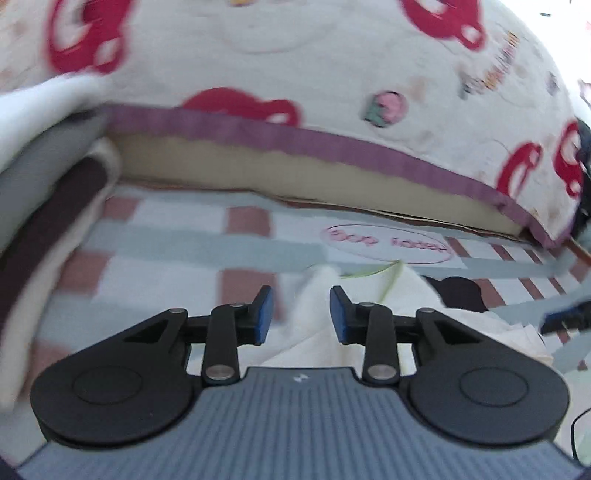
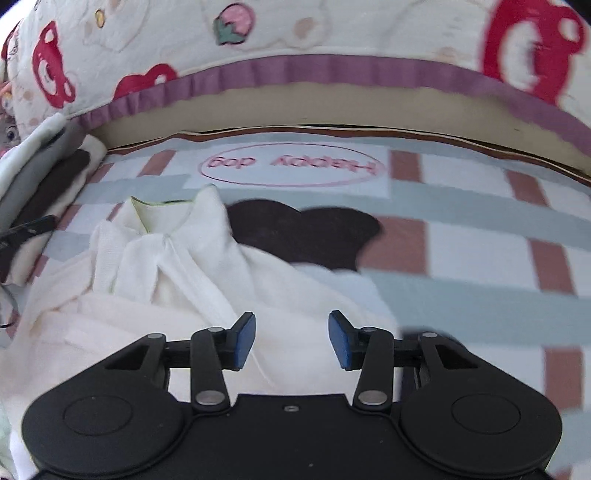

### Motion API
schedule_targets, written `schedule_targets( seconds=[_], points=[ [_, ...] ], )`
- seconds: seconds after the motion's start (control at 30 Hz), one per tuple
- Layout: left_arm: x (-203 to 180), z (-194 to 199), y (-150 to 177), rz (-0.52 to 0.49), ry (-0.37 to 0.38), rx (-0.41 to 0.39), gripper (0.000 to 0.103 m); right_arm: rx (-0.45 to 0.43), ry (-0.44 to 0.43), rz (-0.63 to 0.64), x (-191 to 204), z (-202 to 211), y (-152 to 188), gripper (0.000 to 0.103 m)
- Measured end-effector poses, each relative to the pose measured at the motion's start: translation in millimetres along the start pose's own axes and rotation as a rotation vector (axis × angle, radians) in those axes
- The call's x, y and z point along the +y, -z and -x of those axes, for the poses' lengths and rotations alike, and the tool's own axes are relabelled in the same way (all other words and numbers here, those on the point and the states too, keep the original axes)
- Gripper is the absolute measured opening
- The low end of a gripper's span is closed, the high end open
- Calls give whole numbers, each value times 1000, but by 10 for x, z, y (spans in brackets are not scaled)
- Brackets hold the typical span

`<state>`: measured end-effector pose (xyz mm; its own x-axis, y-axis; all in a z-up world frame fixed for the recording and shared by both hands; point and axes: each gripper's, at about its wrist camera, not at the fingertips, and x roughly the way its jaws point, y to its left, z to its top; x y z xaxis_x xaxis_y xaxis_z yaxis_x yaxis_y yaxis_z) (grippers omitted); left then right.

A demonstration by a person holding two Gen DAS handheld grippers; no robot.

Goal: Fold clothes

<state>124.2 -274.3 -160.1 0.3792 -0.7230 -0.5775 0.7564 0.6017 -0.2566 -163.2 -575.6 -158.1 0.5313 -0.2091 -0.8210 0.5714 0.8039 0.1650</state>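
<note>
A checked bedsheet (image 2: 461,236) in white, grey-green and brick red covers the mattress, printed with a pink oval reading "Happy dog" (image 2: 291,167) upside down and a dark brown ear-shaped patch (image 2: 306,232) just below it. Along the far edge of the sheet runs a cream quilt (image 2: 332,26) with red bears, a strawberry and a purple frill (image 2: 325,68), over a tan band (image 2: 295,105). At the sheet's left edge lies a stack of folded cloth (image 1: 55,177) in white, grey and dark brown. A cream-white top (image 2: 155,280) with a pale green collar edge lies rumpled on the near left part of the sheet, collar toward the far edge, its right side overlapping the dark patch. The right gripper (image 2: 291,341) hovers over the top's lower part, blue pads apart, nothing pinched between them. The left gripper (image 1: 301,317) stands over the same top (image 1: 369,306) near the sheet's near edge, pads apart; cloth lies under the gap, though whether the pads touch it cannot be told.
</note>
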Motion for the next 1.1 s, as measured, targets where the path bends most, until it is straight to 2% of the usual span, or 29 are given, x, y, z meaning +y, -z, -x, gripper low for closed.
schedule_targets(
  seconds=[0.17,0.27,0.4,0.5,0.57,0.6,0.63,0.7,0.73,0.77,0.8,0.87,0.97,1.1],
  points=[
    [359,467,433,0,-138,89,33,53,64,8,13,1,448,55],
    [672,708,711,100,-176,119,34,70,106,-2,44,-133,571,55],
    [763,825,880,209,-108,139,35,36,150,-90,1,-226,610,55],
    [634,751,895,193,-37,148,44,16,148,-166,-70,-227,573,55],
    [490,608,915,146,-27,179,45,3,141,-197,-99,-216,567,54],
    [443,527,944,128,-58,213,48,-5,142,-196,-97,-210,570,52],
    [397,445,973,109,-88,246,51,-13,144,-190,-92,-209,577,46],
    [340,306,1035,83,-160,297,51,-29,151,-182,-100,-208,591,28],
    [310,308,1022,73,-169,268,43,-38,152,-182,-113,-203,591,5],
    [311,298,977,68,-162,264,31,-50,148,-188,-137,-192,571,3],
    [311,287,933,64,-155,260,3,-65,136,-199,-172,-175,529,3],
    [313,267,843,54,-142,251,2,-95,113,-220,-243,-141,444,3],
    [326,240,581,9,-201,186,2,-123,85,-269,-391,-137,239,3],
    [483,168,163,61,-190,76,2,-146,94,-258,-489,-223,-94,3]
  ],
)
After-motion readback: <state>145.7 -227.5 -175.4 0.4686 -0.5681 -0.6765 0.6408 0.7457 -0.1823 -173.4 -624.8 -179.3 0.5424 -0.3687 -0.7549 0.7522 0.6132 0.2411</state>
